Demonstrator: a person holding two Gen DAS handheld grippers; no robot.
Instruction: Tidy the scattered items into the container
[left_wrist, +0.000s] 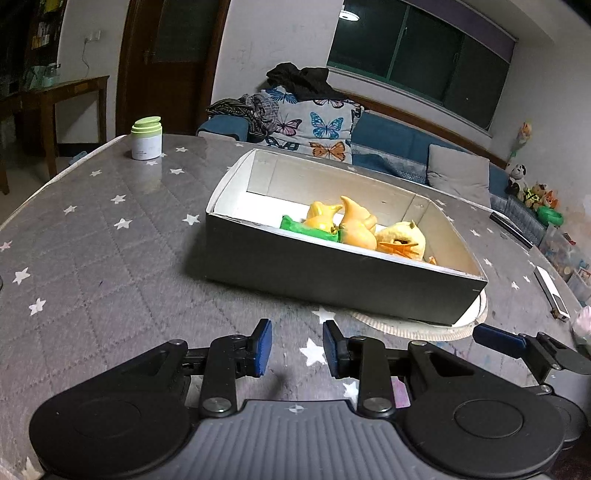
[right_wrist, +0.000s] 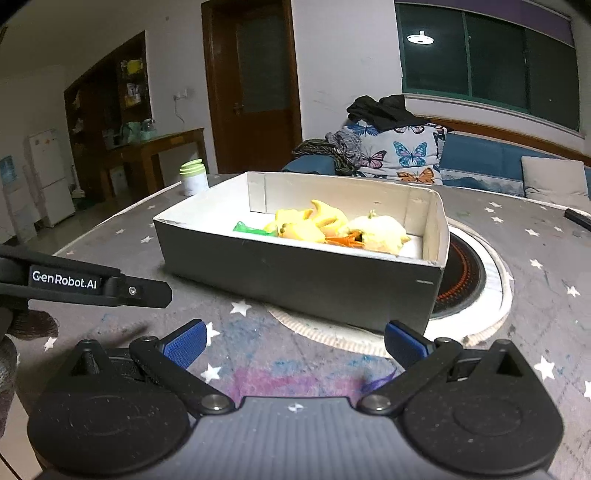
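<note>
Both grippers hang low over the grey star-print tabletop (left_wrist: 92, 240), and neither has anything in it. The left gripper (left_wrist: 297, 347) has its blue-padded jaws a narrow gap apart with only bare cloth between them. The right gripper (right_wrist: 295, 345) has its jaws spread wide, also on nothing.

The dark-sided cardboard box with a white inside (left_wrist: 332, 275) sits straight ahead of both and slightly higher in each view, resting partly on a round white-rimmed burner plate (right_wrist: 495, 295). Its long axis runs across the left view, from near left to far right. Inside it sit the yellow and orange rubber toys (left_wrist: 354, 225) and a green piece (left_wrist: 295, 223).

By my read, no loose toy remains within reach. The only other thing out is a white jar with a green lid (left_wrist: 146, 138) at the far left, well apart, nearer the left hand.
</note>
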